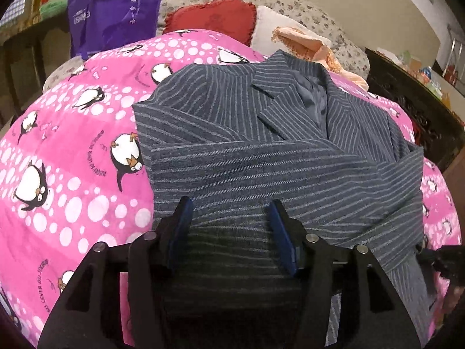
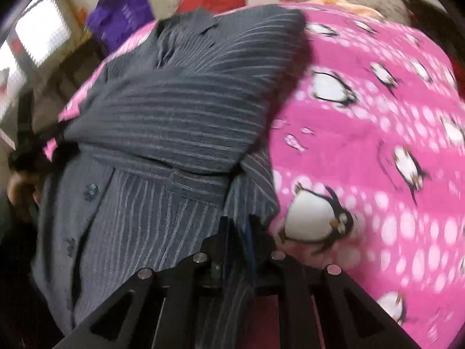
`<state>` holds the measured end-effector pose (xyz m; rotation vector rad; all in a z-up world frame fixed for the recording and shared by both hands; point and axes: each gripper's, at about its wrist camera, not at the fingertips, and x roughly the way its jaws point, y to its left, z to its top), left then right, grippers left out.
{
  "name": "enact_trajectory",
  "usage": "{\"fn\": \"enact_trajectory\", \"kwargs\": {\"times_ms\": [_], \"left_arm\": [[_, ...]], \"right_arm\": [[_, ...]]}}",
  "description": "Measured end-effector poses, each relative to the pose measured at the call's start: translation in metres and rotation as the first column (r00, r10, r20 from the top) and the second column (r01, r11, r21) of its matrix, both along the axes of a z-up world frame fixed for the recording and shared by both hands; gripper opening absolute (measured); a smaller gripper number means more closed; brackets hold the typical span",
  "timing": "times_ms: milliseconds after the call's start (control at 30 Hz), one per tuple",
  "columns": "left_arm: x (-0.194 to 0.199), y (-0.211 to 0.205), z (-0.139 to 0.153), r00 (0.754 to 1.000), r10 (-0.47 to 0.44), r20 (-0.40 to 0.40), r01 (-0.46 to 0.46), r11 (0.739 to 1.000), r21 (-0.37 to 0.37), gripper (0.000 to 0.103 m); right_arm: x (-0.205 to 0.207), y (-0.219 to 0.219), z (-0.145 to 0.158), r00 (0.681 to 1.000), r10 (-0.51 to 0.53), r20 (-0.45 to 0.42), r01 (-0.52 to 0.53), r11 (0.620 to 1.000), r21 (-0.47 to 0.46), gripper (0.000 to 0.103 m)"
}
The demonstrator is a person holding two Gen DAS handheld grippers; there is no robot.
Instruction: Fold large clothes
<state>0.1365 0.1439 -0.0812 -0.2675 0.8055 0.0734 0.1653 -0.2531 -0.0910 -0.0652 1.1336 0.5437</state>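
Note:
A grey-blue pinstriped jacket (image 1: 261, 151) lies front up on a pink penguin blanket (image 1: 72, 174), with its sleeves folded across the chest. My left gripper (image 1: 229, 210) hovers over the jacket's lower part. It is open, the blue pads are wide apart, and the fabric lies beneath them unpinched. In the right wrist view the jacket (image 2: 174, 110) fills the left half, its buttons toward the lower left. My right gripper (image 2: 239, 225) is at the jacket's right hem, shut on the striped cloth edge. This view is blurred.
Beyond the jacket are a red cushion (image 1: 215, 17), a white pillow (image 1: 270, 26) and a peach cloth (image 1: 308, 45). A purple bag (image 1: 116, 11) hangs at the back left. Dark carved furniture (image 1: 407, 107) borders the bed on the right. A person's hand (image 2: 17, 186) shows at the left.

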Motion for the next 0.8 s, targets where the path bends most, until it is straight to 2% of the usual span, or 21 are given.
{"fn": "enact_trajectory", "kwargs": {"times_ms": [33,100,167,267,333,400,433,467,533,567,633,667,733,800], "left_arm": [[-0.001,0.000,0.001,1.000,-0.003,-0.002,0.003,1.000,0.001,0.055],[-0.003,0.003,0.001,1.000,-0.004,-0.001,0.004,1.000,-0.013,0.055],[-0.008,0.008,0.002,1.000,0.009,0.006,-0.009,0.999,-0.042,0.055],[-0.014,0.018,0.010,0.998,0.066,0.003,-0.066,0.994,-0.090,0.055],[-0.008,0.022,0.014,0.997,0.081,0.004,-0.081,0.994,-0.069,0.055],[0.007,0.024,0.007,0.996,0.076,-0.050,-0.078,0.996,-0.052,0.055],[0.016,0.025,0.001,0.993,0.073,-0.091,-0.077,0.996,-0.049,0.056],[0.024,0.028,-0.005,0.989,0.087,-0.120,-0.092,0.995,-0.037,0.060],[0.032,0.033,-0.010,0.988,0.093,-0.125,-0.103,0.992,-0.076,0.062],[0.036,0.032,-0.010,0.989,0.092,-0.119,-0.101,0.992,-0.070,0.062],[0.043,0.027,-0.011,0.989,0.094,-0.115,-0.100,0.994,-0.045,0.062],[0.045,0.025,-0.011,0.989,0.098,-0.111,-0.102,0.994,-0.034,0.063],[0.045,0.021,-0.013,0.990,0.102,-0.099,-0.103,0.995,-0.014,0.065],[0.042,0.019,-0.015,0.992,0.101,-0.071,-0.102,0.995,-0.001,0.065]], "right_arm": [[0.002,0.000,0.005,1.000,-0.011,0.005,0.011,1.000,-0.021,0.010],[0.009,0.002,0.025,0.997,-0.034,0.076,0.036,0.999,-0.035,0.010],[0.021,0.015,0.054,0.986,-0.062,0.156,0.060,0.998,0.020,0.010],[0.036,0.040,0.073,0.972,-0.086,0.220,0.075,0.996,0.057,0.010],[0.044,0.062,0.058,0.975,-0.045,0.219,0.038,0.999,0.034,0.017],[0.050,0.069,0.021,0.987,-0.002,0.159,0.014,0.997,-0.076,0.022],[0.047,0.066,0.006,0.990,-0.011,0.143,0.021,0.997,-0.073,0.023],[0.042,0.056,0.008,0.983,-0.044,0.177,0.047,0.999,-0.016,0.023],[0.042,0.052,0.014,0.988,-0.057,0.141,0.061,0.998,-0.020,0.023],[0.044,0.052,0.020,0.990,-0.062,0.129,0.066,0.997,-0.027,0.022],[0.047,0.053,0.036,0.983,-0.076,0.165,0.080,0.997,-0.021,0.023],[0.052,0.052,0.048,0.972,-0.099,0.213,0.100,0.995,0.008,0.023],[0.062,0.050,0.062,0.955,-0.147,0.258,0.139,0.989,0.049,0.023],[0.083,0.056,0.056,0.950,-0.182,0.255,0.182,0.983,0.026,0.023]]}}
